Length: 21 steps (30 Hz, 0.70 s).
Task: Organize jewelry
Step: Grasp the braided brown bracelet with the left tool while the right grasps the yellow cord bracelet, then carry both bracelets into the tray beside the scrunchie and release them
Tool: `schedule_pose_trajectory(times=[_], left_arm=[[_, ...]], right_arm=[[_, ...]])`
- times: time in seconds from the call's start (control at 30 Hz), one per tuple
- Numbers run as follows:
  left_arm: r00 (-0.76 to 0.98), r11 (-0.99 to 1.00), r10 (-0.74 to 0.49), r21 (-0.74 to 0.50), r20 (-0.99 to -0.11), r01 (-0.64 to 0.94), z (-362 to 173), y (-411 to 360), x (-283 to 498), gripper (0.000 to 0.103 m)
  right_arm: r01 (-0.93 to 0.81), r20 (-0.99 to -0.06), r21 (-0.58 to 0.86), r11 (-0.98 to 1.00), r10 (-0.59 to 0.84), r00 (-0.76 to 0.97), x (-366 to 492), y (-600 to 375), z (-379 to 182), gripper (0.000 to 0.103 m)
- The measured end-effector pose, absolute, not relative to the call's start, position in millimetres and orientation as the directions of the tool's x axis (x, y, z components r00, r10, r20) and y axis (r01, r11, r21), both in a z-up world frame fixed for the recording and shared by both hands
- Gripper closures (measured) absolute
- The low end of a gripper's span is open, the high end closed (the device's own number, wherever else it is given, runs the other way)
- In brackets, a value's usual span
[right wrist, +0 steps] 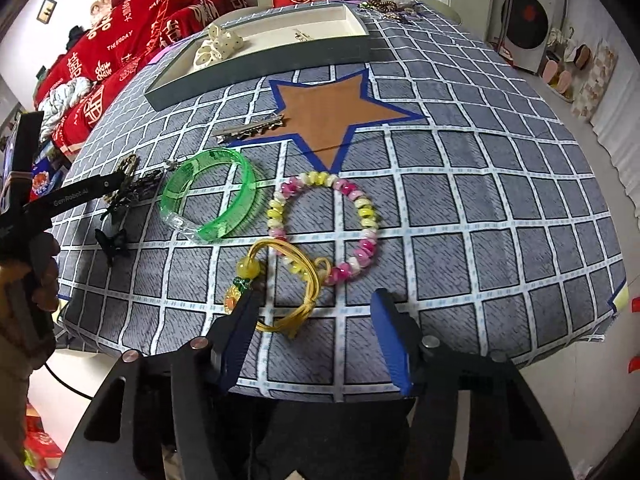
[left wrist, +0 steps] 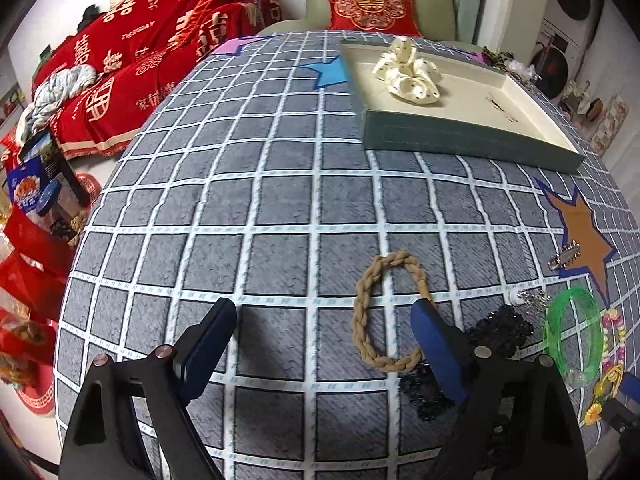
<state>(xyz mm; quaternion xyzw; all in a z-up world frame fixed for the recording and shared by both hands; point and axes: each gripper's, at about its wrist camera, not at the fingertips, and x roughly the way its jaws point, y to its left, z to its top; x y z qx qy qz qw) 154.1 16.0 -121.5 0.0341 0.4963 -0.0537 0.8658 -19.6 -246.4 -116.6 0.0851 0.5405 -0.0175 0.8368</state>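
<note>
My left gripper (left wrist: 324, 320) is open and empty above the checked cloth, with a tan braided rope ring (left wrist: 384, 312) lying by its right finger. A black beaded piece (left wrist: 500, 330) lies just right of that finger. My right gripper (right wrist: 316, 320) is open and empty over a yellow cord bracelet (right wrist: 292, 276). Beyond it lie a pink-and-yellow bead bracelet (right wrist: 324, 226), a green bangle (right wrist: 210, 198), and a silver hair clip (right wrist: 250, 128). The tray (left wrist: 460, 136) holds a cream scrunchie (left wrist: 408, 74); it also shows in the right wrist view (right wrist: 256, 62).
A brown star patch (right wrist: 332, 116) marks the cloth. A black bow clip (right wrist: 112, 242) and dark ornate pieces (right wrist: 132, 184) lie at the left edge. The left gripper's body (right wrist: 60, 200) reaches in there. A pile of jewelry (right wrist: 392, 2) sits behind the tray. A red-covered sofa (left wrist: 132, 64) stands to the left.
</note>
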Motion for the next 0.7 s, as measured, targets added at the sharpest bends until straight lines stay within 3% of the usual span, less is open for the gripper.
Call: schedule_pose_trajectory(times=[0.07, 0.2, 0.33, 0.43, 0.7], left_arm=[[0.501, 0.990, -0.067, 0.003, -0.863, 0.138, -120, 13, 154, 0.017], [0.505, 0.985, -0.086, 0.003, -0.859, 0.172, -118, 8, 151, 0.031], [0.518, 0.978, -0.101, 0.010, -0.849, 0.208, -115, 2, 147, 0.065], [0.512, 0.976, -0.114, 0.002, -0.851, 0.219, -114, 2, 147, 0.089], [0.500, 0.979, -0.179, -0.102, -0.847, 0.177, -107, 19, 144, 0.089]], right_arm=[[0.114, -0.908, 0.095, 0.989, 0.039, 0.416, -19, -241, -117, 0.045], [0.089, -0.906, 0.046, 0.995, 0.003, 0.424, -19, -231, -117, 0.062], [0.090, -0.901, 0.044, 0.995, 0.001, 0.434, -19, -231, -116, 0.093], [0.081, -0.900, 0.057, 0.995, 0.016, 0.436, -21, -232, -115, 0.096], [0.052, -0.866, 0.130, 0.990, 0.088, 0.492, -28, -238, -97, 0.096]])
